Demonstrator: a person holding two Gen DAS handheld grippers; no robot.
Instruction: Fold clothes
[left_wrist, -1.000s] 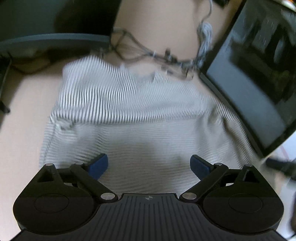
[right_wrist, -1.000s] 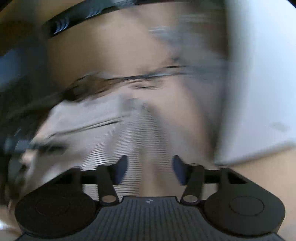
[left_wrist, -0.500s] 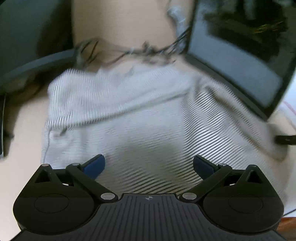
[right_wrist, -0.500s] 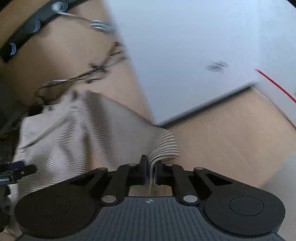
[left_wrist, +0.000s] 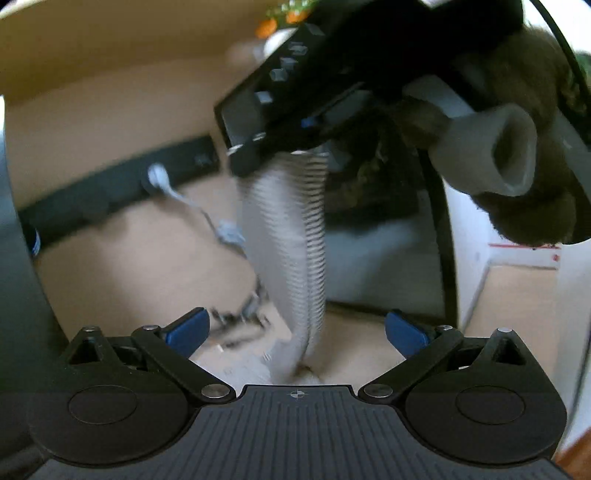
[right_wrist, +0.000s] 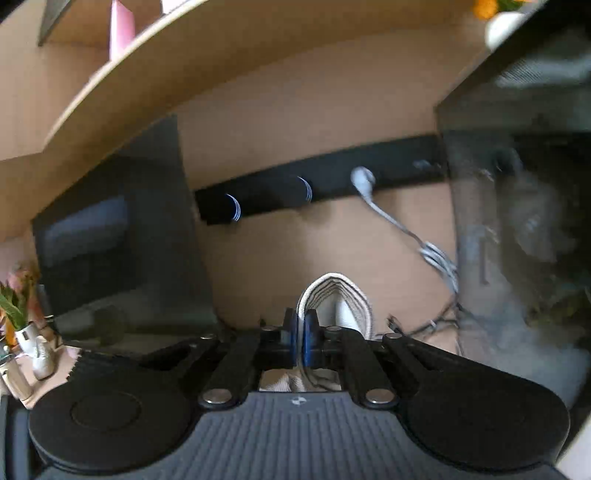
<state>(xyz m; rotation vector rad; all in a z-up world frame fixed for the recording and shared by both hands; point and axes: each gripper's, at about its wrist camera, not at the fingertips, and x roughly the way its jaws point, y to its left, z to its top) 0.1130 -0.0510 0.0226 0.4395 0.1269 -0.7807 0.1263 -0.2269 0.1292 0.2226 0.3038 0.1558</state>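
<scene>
Here the right gripper's jaws pinch the hanging striped garment.

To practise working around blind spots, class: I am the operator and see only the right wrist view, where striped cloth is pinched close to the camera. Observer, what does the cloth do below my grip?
Observer: In the left wrist view the striped cloth hangs as a long narrow drape from the right hand-held gripper, whose jaws have just been closing and pinch it.
Operator: Is the other one holding it too?
Observer: No. The left hand-held gripper is open, its blue fingers wide apart either side of the drape's lower end.
Operator: Who holds my tool?
Observer: A fuzzy brown sleeve shows behind it.
</scene>
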